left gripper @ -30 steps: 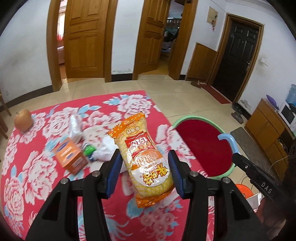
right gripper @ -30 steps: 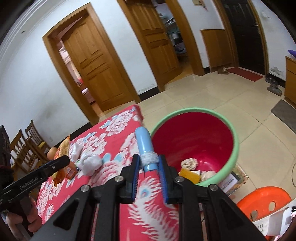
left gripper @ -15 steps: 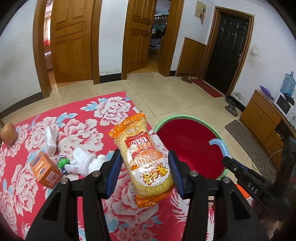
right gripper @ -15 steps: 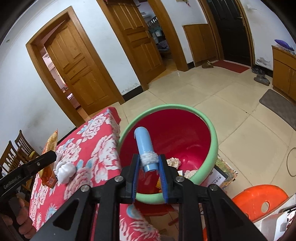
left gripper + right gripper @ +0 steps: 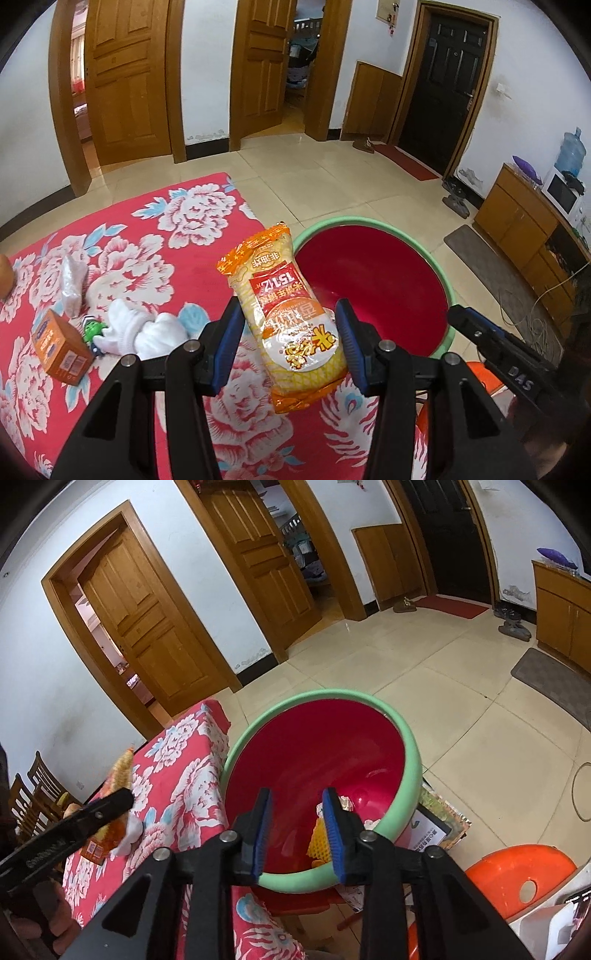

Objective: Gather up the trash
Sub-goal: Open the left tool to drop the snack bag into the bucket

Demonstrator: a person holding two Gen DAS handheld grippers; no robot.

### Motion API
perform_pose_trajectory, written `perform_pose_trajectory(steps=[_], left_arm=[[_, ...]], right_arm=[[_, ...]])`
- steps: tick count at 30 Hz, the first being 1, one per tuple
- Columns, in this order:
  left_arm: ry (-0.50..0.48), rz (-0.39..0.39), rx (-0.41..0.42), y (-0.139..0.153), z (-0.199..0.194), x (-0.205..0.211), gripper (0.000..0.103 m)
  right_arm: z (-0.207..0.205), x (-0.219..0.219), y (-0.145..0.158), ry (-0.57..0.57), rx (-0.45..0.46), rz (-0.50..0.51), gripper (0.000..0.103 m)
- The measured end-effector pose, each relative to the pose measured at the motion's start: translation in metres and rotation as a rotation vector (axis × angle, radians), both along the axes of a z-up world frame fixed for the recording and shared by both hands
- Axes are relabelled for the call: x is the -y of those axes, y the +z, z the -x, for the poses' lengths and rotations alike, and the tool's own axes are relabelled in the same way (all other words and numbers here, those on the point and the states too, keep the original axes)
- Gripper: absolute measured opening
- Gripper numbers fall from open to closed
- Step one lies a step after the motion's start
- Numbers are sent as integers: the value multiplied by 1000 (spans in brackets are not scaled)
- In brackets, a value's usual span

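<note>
With my left gripper (image 5: 290, 345) clamped on the yellow-and-orange crinkly plastic snack packet (image 5: 286, 319) above the table edge, I carry it over the green-rimmed red plastic bin (image 5: 402, 738) before releasing, where my right gripper (image 5: 297, 834), jaws just opened, hangs empty.

yellow-orange snack bag (image 5: 288, 317) upright, tilted, held above table edge beside bin (image 5: 441, 275); red bin, green rim, trash at bottom; tissue wad (image 5: 144, 330), orange box (image 5: 61, 349) on cloth.

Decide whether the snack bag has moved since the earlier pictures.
Yes. The snack bag, gripped in the left claw, has shifted from over the tablecloth toward the bin.
</note>
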State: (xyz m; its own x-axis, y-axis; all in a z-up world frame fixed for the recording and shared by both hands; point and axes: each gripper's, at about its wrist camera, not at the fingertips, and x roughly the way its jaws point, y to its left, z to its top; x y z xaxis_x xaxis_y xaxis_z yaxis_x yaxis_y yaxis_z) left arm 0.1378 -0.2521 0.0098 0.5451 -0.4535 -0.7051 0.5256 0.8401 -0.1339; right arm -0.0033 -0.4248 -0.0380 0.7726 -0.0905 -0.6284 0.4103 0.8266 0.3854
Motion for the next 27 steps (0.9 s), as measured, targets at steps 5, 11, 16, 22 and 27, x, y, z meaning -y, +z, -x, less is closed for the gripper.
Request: perform_pose_trajectory(steps=[5, 11, 16, 22, 27], left_arm=[[-20, -15, -11, -6, -2, 17, 51], [-52, -48, -22, -17, -1, 41, 51], [-62, -69, -32, -27, -3, 55, 51], [-61, -58, -58, -29, -4, 58, 54], [-40, -56, -37, -22, -4, 54, 63]], right_arm=[[12, 6, 9, -33, 23, 11, 44], [25, 14, 12, -71, 31, 4, 52], [29, 21, 10, -89, 29, -10, 55], [29, 25, 6, -99, 25, -27, 59], [27, 23, 8, -100, 28, -28, 61]])
